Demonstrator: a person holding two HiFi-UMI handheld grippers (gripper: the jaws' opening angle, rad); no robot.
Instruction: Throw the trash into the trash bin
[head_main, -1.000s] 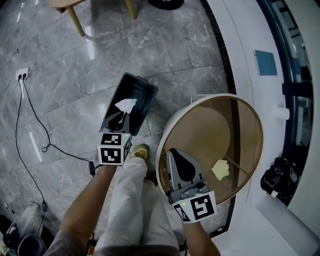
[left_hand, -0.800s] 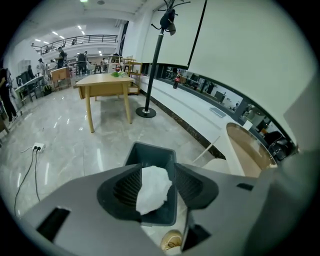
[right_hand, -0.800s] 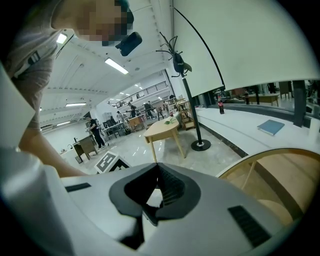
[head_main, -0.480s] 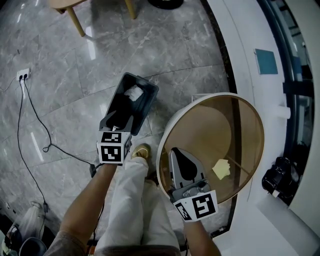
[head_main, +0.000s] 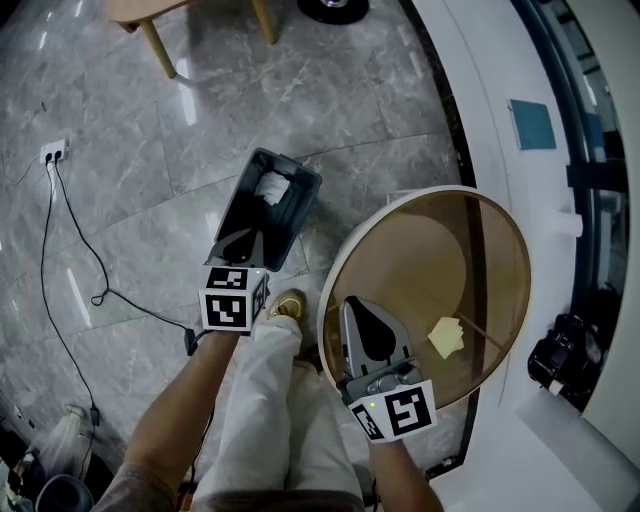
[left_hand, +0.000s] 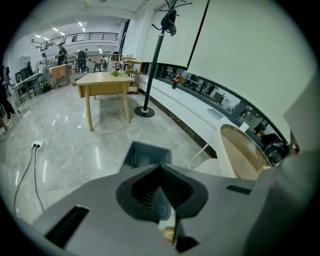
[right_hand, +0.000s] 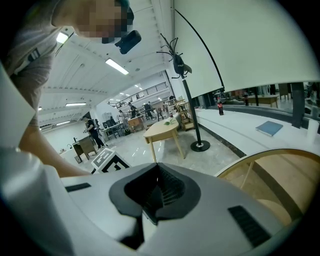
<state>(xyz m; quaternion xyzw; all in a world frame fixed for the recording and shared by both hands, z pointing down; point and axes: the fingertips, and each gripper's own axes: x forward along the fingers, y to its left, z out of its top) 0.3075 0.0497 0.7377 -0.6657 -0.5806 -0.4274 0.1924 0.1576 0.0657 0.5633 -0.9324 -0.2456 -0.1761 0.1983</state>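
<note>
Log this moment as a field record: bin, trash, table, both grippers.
trash bin: dark, open-topped, on the grey marble floor, left of the round table
white tissue: crumpled, lying inside the bin
yellow scrap: on the table top, right of the right gripper
left gripper: jaws together, empty, at the bin's near end
right gripper: jaws together, empty, above the table's near edge

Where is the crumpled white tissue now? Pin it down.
In the head view the crumpled white tissue lies inside the trash bin on the floor, at its far end, just beyond the left claw and left of the round table.
</note>
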